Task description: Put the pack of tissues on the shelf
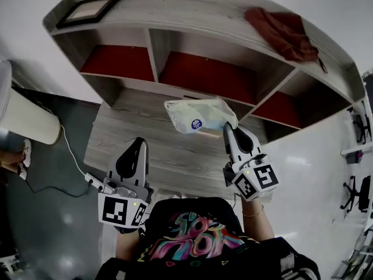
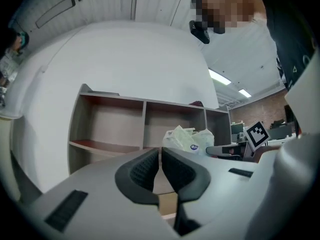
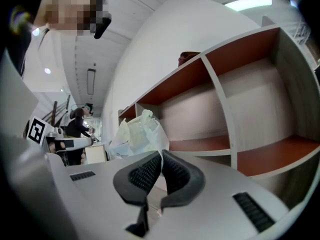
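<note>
Jaws of right gripper [image 1: 228, 128] pinched shut on edge of tissue pack [image 1: 195, 116] — pack up over bench [image 1: 175, 151], before shelf [image 1: 204, 25]. Jaws of left gripper [image 1: 141, 141] together — empty.

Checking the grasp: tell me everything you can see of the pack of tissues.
The pack of tissues is a soft, crinkled packet in pale plastic wrap with a round blue sticker on its side. It hangs roughly level, seemingly above the desk, in front of the middle compartment of the shelf, not yet on it. The right gripper pinches the wrap at its right end; nothing else appears to touch it.
</note>
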Motion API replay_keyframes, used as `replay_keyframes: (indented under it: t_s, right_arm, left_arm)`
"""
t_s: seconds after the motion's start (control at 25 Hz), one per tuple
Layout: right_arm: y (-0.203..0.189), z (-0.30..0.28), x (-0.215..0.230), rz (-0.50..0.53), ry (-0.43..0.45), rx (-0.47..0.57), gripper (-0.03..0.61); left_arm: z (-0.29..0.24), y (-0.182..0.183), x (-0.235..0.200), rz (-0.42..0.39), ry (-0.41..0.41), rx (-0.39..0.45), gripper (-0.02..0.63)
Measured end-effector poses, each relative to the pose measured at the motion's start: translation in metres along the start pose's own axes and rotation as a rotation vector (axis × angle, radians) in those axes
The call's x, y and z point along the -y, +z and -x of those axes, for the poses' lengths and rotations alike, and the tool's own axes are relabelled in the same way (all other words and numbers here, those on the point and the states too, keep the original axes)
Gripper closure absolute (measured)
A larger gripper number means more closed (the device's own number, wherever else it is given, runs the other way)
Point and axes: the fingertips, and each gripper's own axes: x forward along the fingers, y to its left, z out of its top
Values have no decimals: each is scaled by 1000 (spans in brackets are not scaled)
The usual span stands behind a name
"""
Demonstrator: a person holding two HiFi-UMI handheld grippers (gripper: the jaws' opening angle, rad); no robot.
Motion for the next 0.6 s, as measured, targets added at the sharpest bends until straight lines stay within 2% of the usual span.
replay_keyframes:
  t_s: [0.28, 0.6]
  right_arm:
    - [2, 5, 4, 2, -185, 31, 561]
    - [11, 16, -1, -18, -327, 91, 560]
  left_arm:
    - [-33, 7, -13, -7, -199, 9, 577]
    - [-55, 6, -17, 3, -342, 1, 577]
